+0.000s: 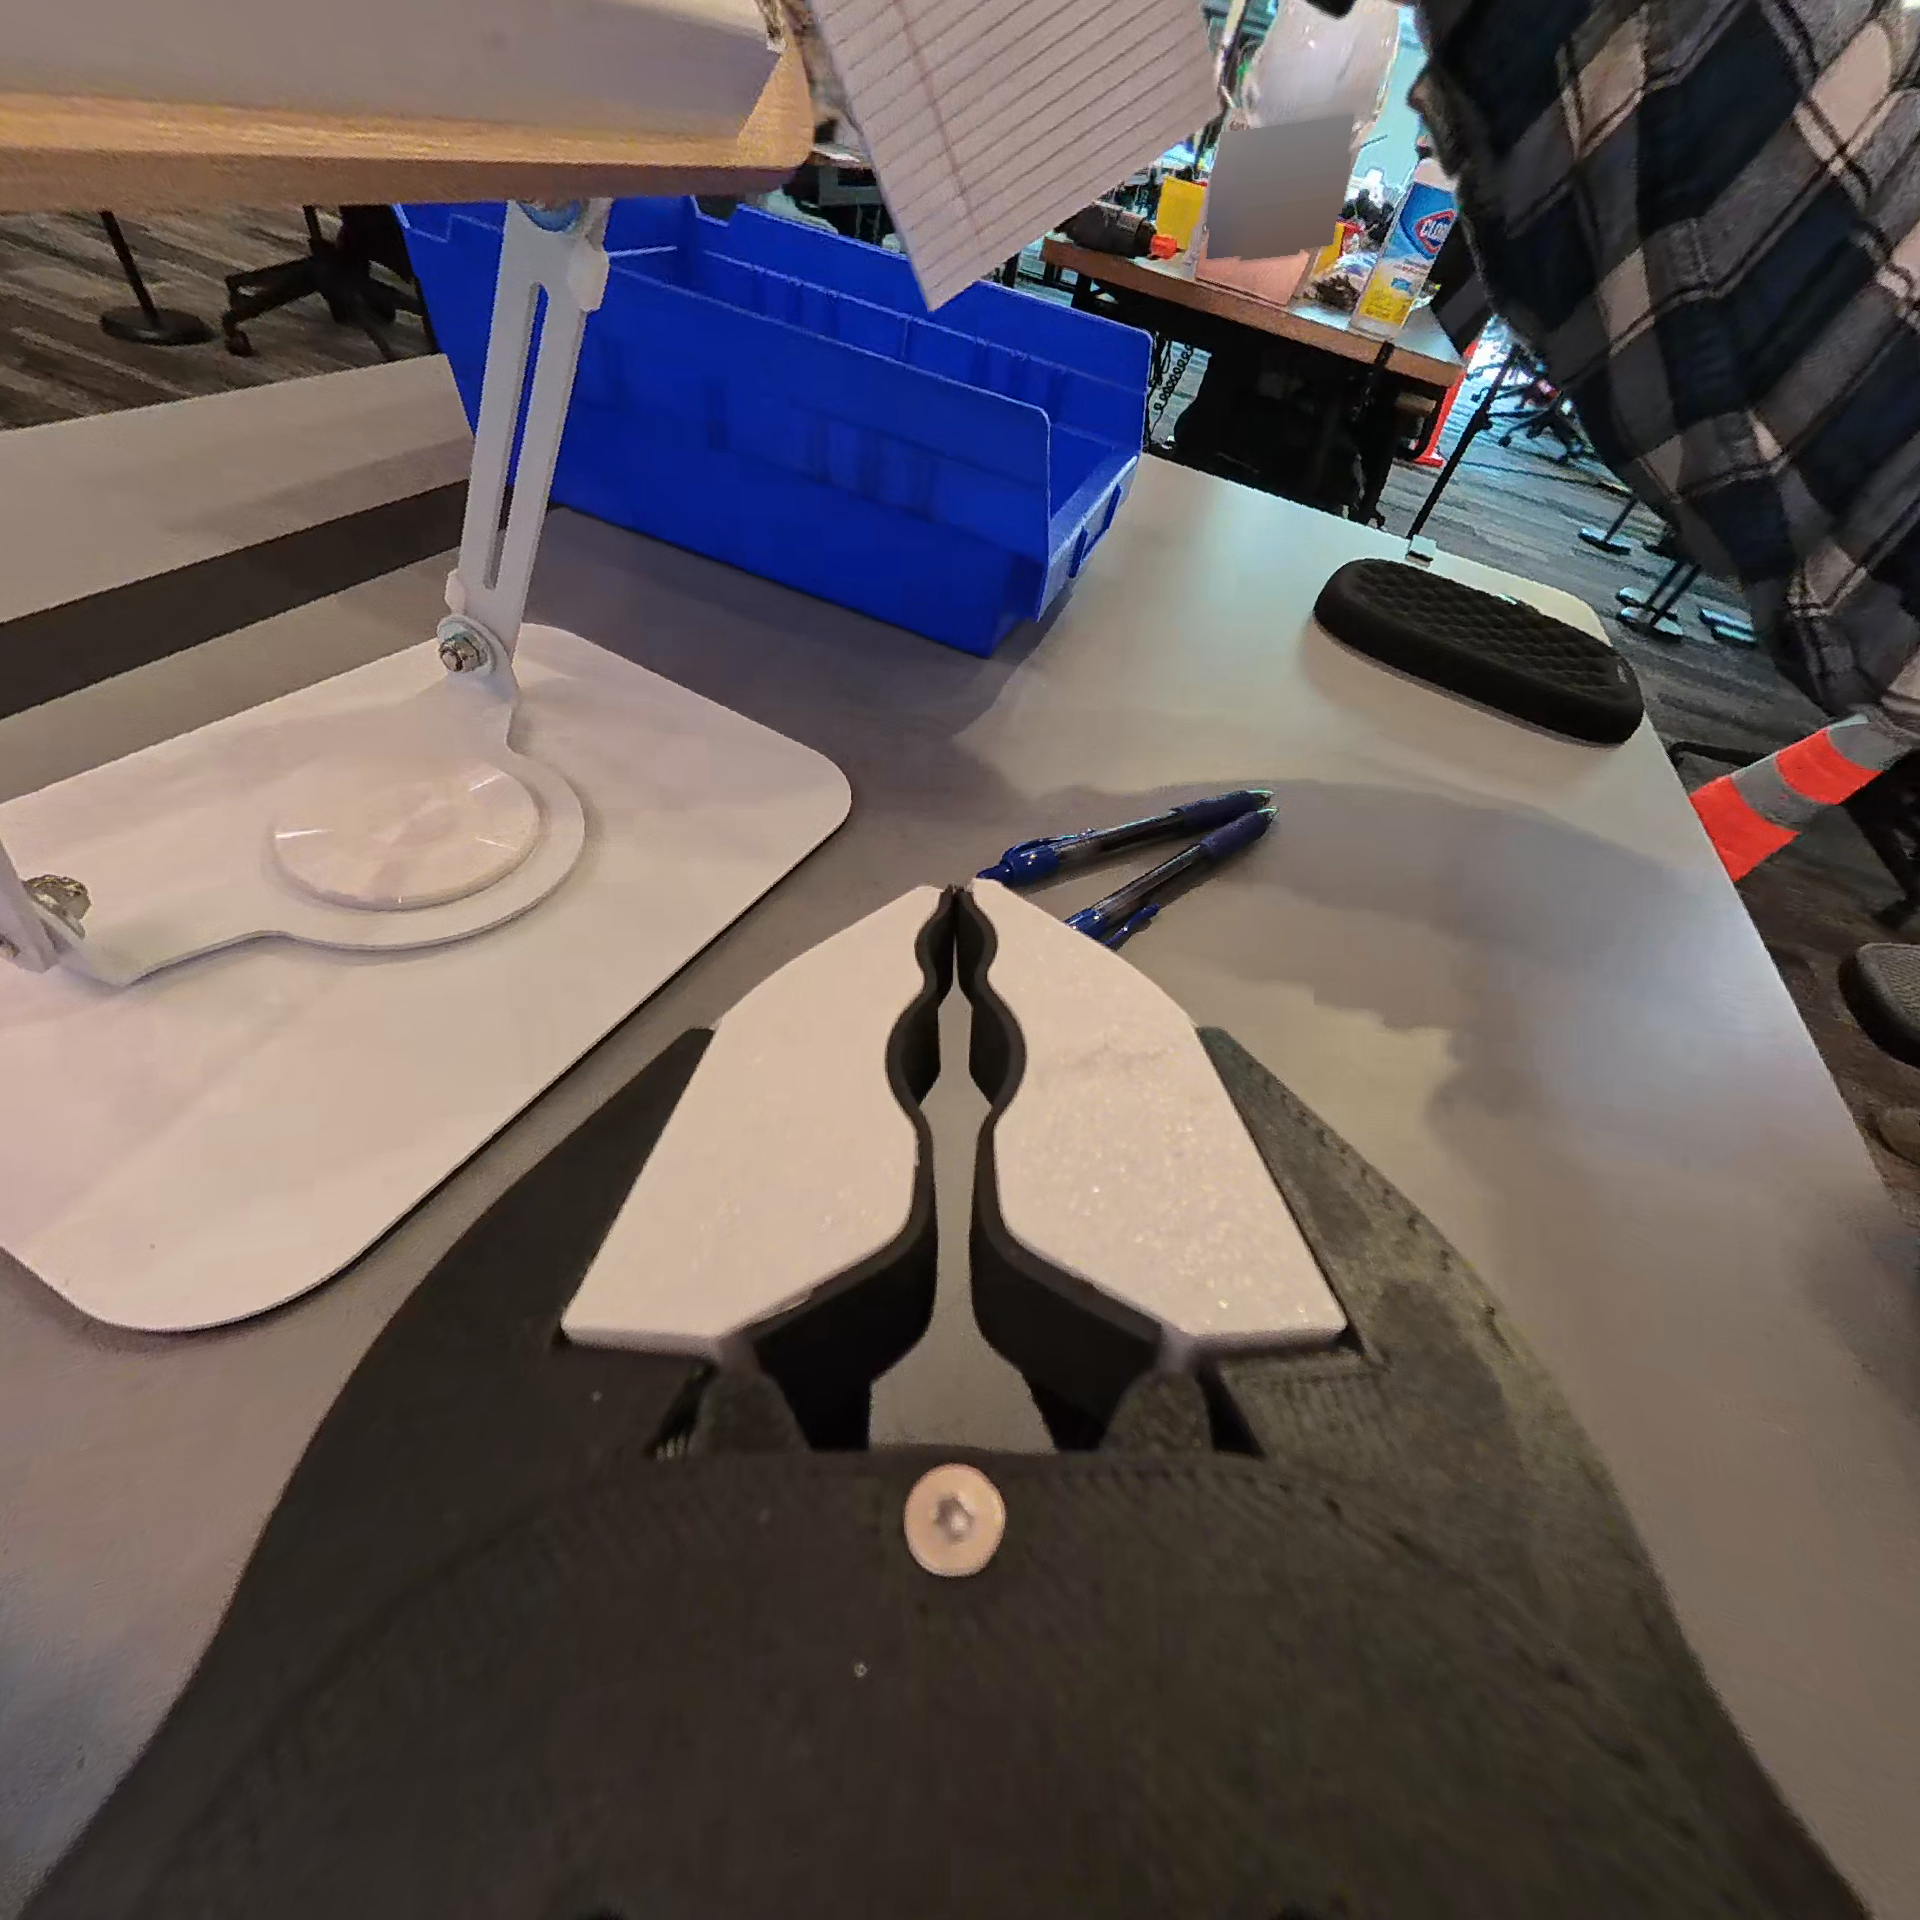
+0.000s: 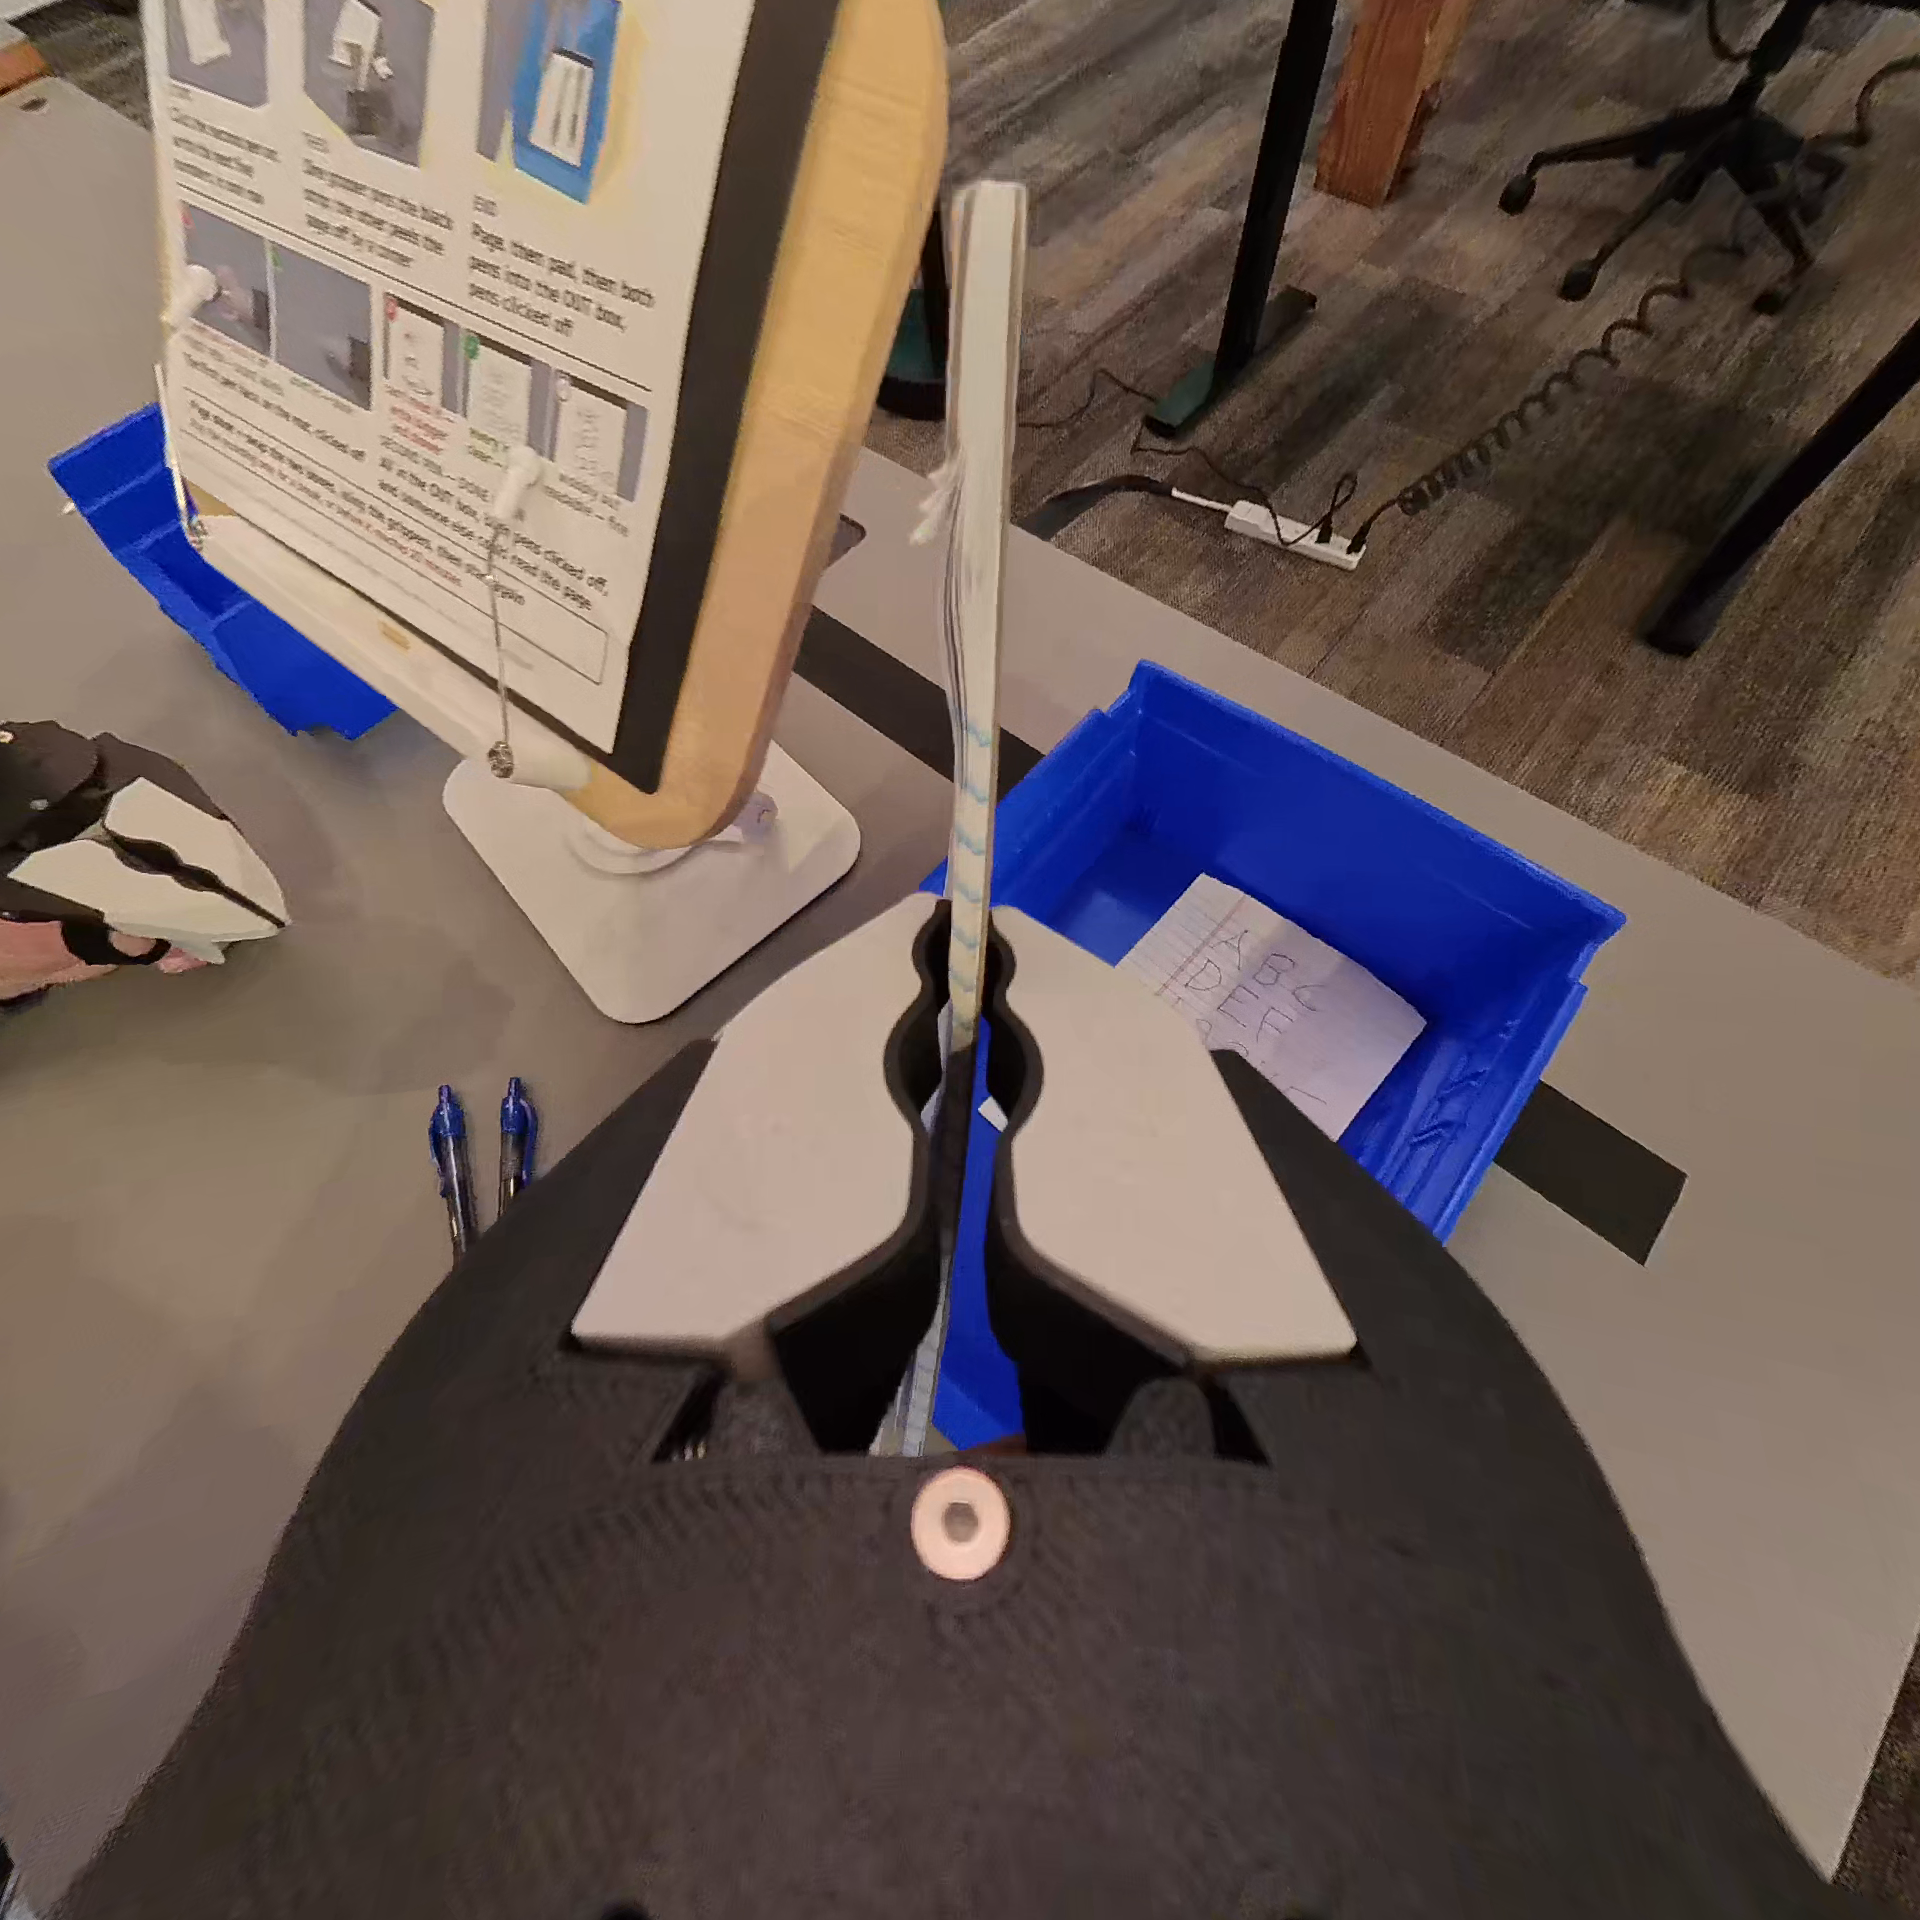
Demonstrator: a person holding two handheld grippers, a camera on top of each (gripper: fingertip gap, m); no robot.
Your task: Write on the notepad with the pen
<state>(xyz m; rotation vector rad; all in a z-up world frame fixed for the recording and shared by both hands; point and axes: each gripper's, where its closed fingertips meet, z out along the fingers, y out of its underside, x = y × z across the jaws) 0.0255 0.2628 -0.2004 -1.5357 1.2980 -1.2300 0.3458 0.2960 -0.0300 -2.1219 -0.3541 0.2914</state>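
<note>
My right gripper point(image 2: 961, 920) is shut on the notepad point(image 2: 982, 623), which it holds edge-on and upright above the near end of a blue bin point(image 2: 1455, 862). The notepad's lined page also shows at the top of the left wrist view point(image 1: 997, 114). Two blue pens point(image 1: 1143, 836) lie side by side on the grey table, just ahead and right of my left gripper point(image 1: 956, 896), which is shut with nothing between its pads. The pens point(image 2: 478, 1143) and the left gripper point(image 2: 239, 904) also show at the left of the right wrist view.
A written lined page point(image 2: 1278, 997) lies in the blue bin. A tilted instruction board point(image 2: 436, 312) stands on a white base point(image 2: 665, 904), with a second blue bin point(image 1: 831, 416) behind it. A black wrist rest point(image 1: 1475, 644) lies far right. A person's plaid sleeve point(image 1: 1714, 312) hangs overhead. One gripper's finger ends stand about 35 centimetres off the other's.
</note>
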